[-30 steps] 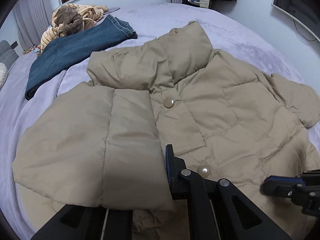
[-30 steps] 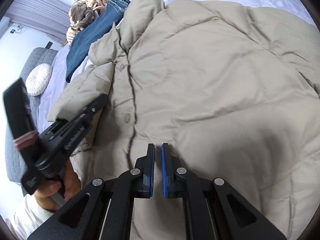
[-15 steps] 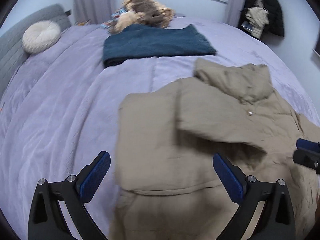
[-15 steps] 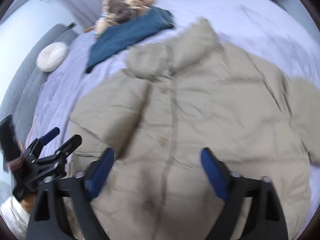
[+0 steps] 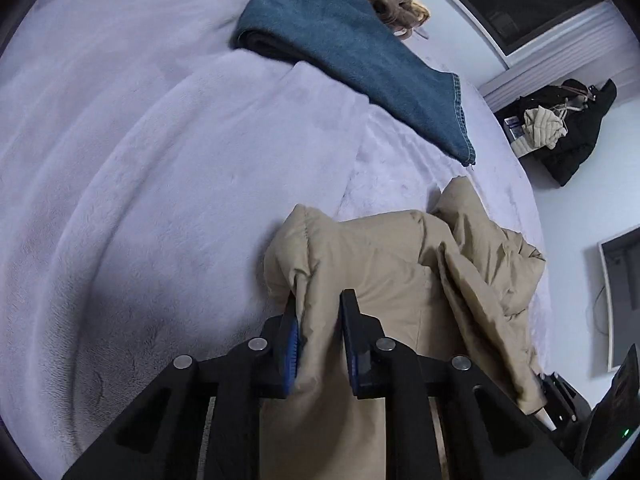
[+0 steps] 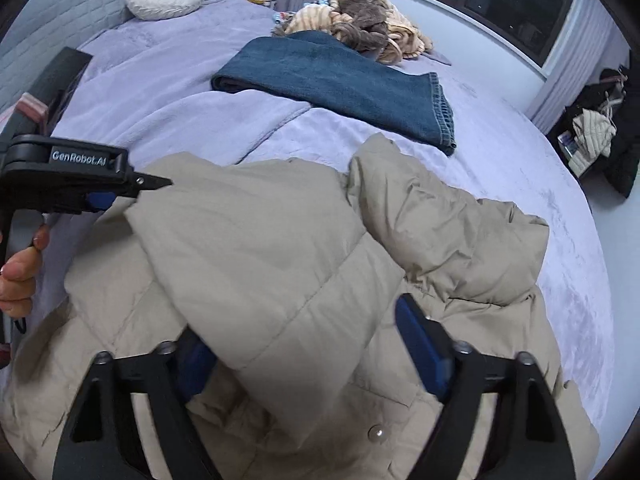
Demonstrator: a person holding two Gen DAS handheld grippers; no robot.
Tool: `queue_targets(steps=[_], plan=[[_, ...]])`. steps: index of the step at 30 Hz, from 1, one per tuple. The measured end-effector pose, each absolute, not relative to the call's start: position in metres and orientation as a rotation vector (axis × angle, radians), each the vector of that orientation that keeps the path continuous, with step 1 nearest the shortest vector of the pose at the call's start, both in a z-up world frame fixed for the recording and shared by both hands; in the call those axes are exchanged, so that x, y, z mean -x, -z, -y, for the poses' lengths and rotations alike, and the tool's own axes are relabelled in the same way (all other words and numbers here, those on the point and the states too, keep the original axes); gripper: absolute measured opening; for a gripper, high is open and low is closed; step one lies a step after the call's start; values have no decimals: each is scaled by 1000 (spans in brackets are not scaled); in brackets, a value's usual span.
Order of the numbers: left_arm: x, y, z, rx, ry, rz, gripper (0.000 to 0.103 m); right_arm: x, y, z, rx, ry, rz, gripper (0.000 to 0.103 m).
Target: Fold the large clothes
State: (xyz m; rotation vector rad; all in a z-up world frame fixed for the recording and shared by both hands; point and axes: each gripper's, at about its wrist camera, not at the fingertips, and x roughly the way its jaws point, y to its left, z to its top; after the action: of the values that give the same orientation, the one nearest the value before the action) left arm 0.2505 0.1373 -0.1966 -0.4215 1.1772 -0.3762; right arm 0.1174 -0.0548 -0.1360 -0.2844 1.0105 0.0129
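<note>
Your left gripper (image 5: 318, 344) is closing on a pinched ridge of the beige puffer jacket (image 6: 320, 280), pads pressing its edge on the lilac plush bedspread (image 5: 160, 200). Your right gripper (image 6: 316, 354) is also closing, jaws wide apart, a thick quilted fold between them, not yet squeezed. The jacket's length runs away from both jaws toward the folded jeans (image 6: 340, 76); it's slippery and lofty.

A beige puffer jacket (image 6: 280, 248) lies rumpled on the near part of the lavender bed (image 6: 520, 168), its left sleeve folded across the snap-buttoned front, collar toward the far side.
</note>
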Motion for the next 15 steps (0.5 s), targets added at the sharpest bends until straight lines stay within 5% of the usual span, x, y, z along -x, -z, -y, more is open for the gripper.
queue_targets(steps=[1, 9, 15], plan=[[-245, 184, -129, 340, 371, -1120, 17, -120, 135, 67, 225, -2, -1016, 5], [-236, 197, -91, -101, 282, -1064, 15, -74, 153, 199, -420, 204, -1006, 4], [-231, 184, -90, -170, 204, -1034, 16, -49, 189, 252, -772, 235, -1066, 20]])
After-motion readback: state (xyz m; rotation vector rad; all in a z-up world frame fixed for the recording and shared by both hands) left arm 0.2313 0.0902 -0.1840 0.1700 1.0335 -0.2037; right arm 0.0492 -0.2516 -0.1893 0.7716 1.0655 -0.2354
